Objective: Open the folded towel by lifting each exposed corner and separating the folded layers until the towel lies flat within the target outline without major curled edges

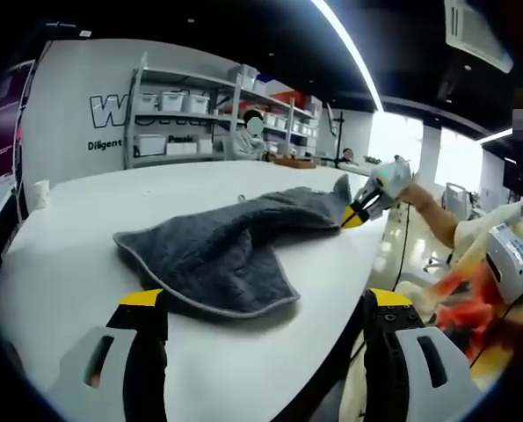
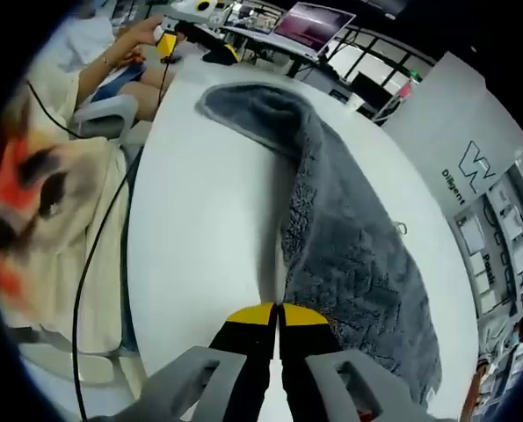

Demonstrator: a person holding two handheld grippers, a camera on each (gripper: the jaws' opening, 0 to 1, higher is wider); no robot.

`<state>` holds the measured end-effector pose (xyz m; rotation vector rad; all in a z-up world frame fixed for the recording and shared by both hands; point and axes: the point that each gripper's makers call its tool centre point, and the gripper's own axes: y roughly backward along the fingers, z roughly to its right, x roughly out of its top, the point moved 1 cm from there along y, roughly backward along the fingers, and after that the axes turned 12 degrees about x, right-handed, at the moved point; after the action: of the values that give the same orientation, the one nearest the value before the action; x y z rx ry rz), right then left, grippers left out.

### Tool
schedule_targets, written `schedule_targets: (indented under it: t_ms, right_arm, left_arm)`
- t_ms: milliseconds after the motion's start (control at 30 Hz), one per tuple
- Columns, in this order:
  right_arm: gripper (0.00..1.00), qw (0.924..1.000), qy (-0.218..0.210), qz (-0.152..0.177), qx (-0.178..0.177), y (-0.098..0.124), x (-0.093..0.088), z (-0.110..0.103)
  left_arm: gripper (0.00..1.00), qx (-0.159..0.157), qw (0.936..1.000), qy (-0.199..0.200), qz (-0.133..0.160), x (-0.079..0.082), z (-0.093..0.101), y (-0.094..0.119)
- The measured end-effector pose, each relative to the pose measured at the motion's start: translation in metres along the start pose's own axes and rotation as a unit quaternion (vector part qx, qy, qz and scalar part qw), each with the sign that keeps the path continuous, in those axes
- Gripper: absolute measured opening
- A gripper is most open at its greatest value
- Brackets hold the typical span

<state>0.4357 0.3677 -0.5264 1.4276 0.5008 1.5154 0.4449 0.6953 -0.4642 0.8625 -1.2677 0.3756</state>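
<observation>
Towel (image 1: 235, 242), dark grey with a lighter stitched hem, lies on the white worktop (image 1: 85, 229), drawn out lengthwise and still bunched and folded along its middle. In the left gripper view its broad, rounded end sits nearest the camera, just beyond the left tongs (image 1: 265, 316), whose two yellow-tipped jaws stand wide apart, released, above the worktop's near edge and clear of the cloth. The far, narrow end of the towel rises to a point where the right tongs (image 1: 353, 214) meet it. In the right gripper view the right tongs (image 2: 277, 315) are clenched, yellow tips pressed together on the near corner of the towel (image 2: 349, 237), which runs away from them across the worktop (image 2: 204, 220) to a curled far end. A seated person (image 2: 41, 193) in a pale top is beside the worktop's edge. Shelving (image 1: 182, 114) with white bins stands against the back wall.
</observation>
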Motion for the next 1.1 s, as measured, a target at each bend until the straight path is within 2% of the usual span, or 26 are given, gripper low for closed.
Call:
schedule_targets:
  t_ms: [367, 400, 500, 600, 767, 933, 1100]
  right_arm:
    - [0.0, 0.9995, -0.021, 0.016, 0.015, -0.001, 0.001, -0.008]
    - [0.03, 0.9994, -0.025, 0.018, 0.016, 0.0, 0.001, -0.009]
    - [0.18, 0.9991, -0.032, 0.028, 0.008, 0.003, 0.002, -0.007]
    - [0.3, 0.9976, -0.05, 0.043, -0.019, 0.013, 0.001, 0.0]
    - [0.51, 0.9909, -0.088, 0.085, -0.056, 0.029, 0.002, 0.012]
    - [0.72, 0.9859, -0.105, 0.103, -0.08, 0.04, 0.001, 0.018]
    - [0.9, 0.9798, -0.129, 0.124, -0.088, 0.046, 0.001, 0.017]
  left_arm:
    - [0.9, -0.003, 1.0, -0.001, -0.009, -0.005, 0.003, -0.002]
    - [0.9, -0.003, 0.9999, -0.001, -0.01, -0.005, 0.003, -0.002]
    - [0.9, -0.002, 0.9999, 0.0, -0.01, -0.005, 0.002, -0.001]
    - [0.89, -0.001, 0.9999, 0.002, -0.012, -0.006, 0.001, -0.001]
    - [0.89, -0.001, 0.9999, 0.003, -0.015, -0.008, 0.002, -0.001]
    - [0.89, -0.002, 0.9997, 0.005, -0.023, -0.011, 0.003, -0.003]
    - [0.89, 0.003, 0.9996, 0.005, -0.027, -0.012, 0.002, -0.003]
